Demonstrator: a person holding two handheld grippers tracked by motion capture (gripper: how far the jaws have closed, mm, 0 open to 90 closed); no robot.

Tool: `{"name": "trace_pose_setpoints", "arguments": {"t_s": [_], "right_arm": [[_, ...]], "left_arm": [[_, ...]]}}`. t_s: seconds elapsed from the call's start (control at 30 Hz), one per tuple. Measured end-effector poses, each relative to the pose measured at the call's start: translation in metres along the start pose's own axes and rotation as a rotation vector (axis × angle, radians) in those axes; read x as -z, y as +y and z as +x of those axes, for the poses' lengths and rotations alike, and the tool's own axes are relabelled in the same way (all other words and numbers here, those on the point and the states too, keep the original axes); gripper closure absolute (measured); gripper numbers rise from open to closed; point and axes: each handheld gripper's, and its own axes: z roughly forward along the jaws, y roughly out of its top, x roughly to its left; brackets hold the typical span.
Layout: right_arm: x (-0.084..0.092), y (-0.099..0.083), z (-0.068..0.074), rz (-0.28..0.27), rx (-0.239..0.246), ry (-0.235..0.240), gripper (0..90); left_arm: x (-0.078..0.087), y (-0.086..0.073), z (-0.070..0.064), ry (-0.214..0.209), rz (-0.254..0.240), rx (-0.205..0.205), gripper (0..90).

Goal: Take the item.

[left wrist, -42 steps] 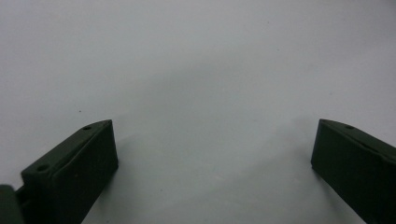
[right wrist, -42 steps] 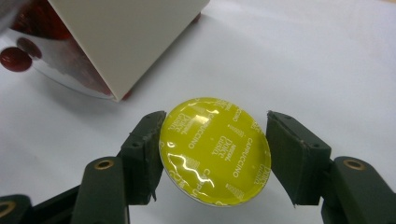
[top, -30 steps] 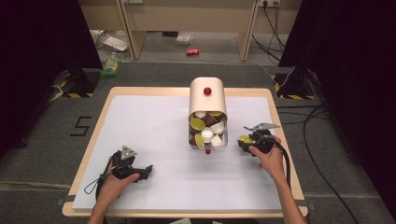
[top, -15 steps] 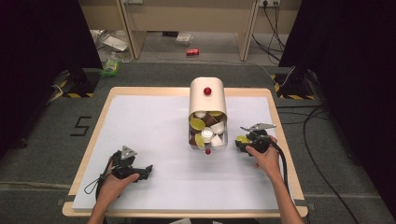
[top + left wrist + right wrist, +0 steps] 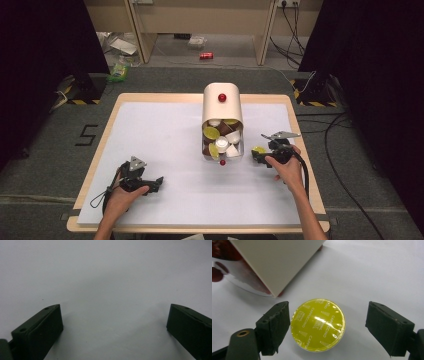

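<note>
On my left, the left hand-held gripper (image 5: 156, 183) rests low on the white bench (image 5: 165, 130), its jaws spread wide with nothing but bare surface between them. At the middle lies the cream container (image 5: 222, 102) on its side, its open mouth spilling pods toward me. To its right, my right hand-held gripper (image 5: 256, 156) has just been opening: the yellow cappuccino pod (image 5: 318, 325) sits foil-up on the bench between the jaws, one jaw just beside it, the other well clear.
</note>
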Motion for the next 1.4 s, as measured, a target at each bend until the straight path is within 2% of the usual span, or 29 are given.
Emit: {"name": "trace_pose_setpoints", "arguments": {"t_s": [0.2,0.47,0.77,1.17,1.4], "right_arm": [[0.012,0.000,0.004,-0.027,0.011,0.006,19.5],[0.020,-0.001,0.008,-0.036,0.014,0.001,19.4],[0.038,-0.011,0.010,-0.042,0.025,-0.004,17.4],[0.043,-0.027,0.013,-0.020,0.030,-0.011,16.9],[0.046,-0.039,0.017,-0.002,0.051,-0.018,16.9]], "left_arm": [[0.000,0.000,0.000,0.000,0.000,0.000,0.0],[0.000,0.000,0.000,0.000,0.001,-0.001,0.0],[0.000,0.000,0.000,-0.001,0.000,0.000,0.0],[0.000,0.000,0.000,-0.002,0.005,-0.002,0.0],[0.000,0.000,0.000,-0.002,0.005,-0.003,0.0]]}}
